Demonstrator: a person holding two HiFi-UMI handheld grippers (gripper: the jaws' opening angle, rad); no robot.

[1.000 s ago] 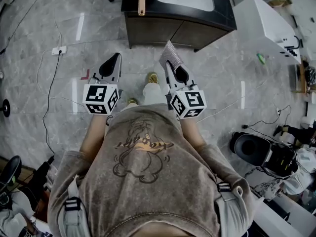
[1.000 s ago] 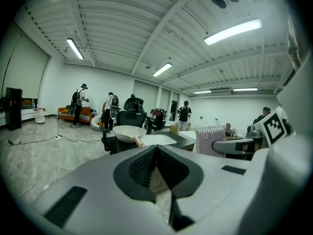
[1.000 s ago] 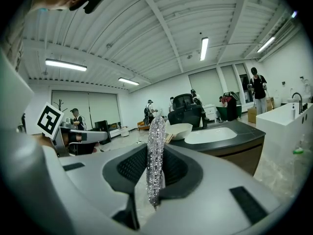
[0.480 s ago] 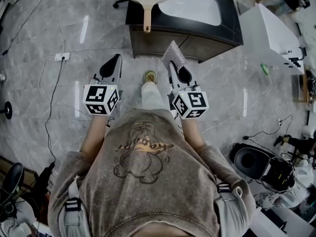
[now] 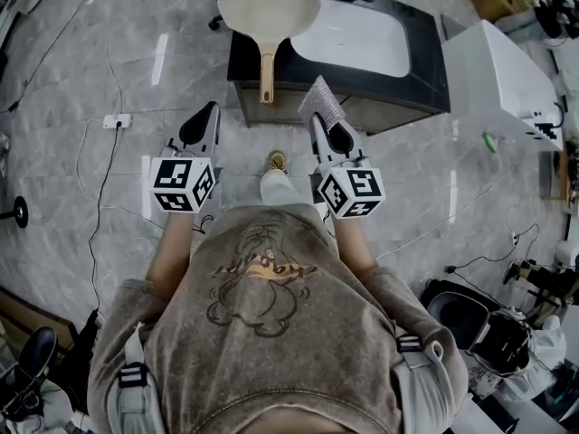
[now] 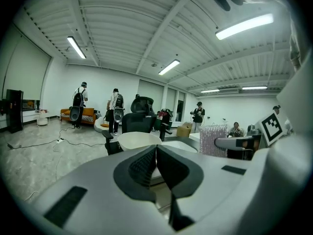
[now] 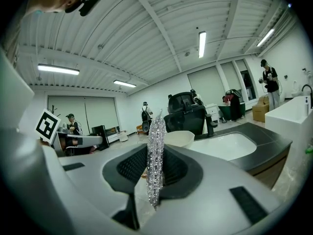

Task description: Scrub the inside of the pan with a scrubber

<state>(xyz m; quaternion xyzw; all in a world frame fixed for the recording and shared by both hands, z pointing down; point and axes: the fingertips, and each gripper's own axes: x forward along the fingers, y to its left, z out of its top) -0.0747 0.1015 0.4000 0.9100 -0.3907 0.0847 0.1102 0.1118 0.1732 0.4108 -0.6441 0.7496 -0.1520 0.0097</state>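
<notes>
Ahead, dark counter (image 5: 244, 66) with pan (image 5: 270, 7), marble floor (image 5: 72, 179).

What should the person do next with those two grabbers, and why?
Probably step closer and open the left gripper to take the pan's handle. The pan sits on the counter beside the sink, with its handle pointing toward the person and both grippers short of it. The left gripper is shut and empty; the right gripper is clamped on the scrubber.
</notes>
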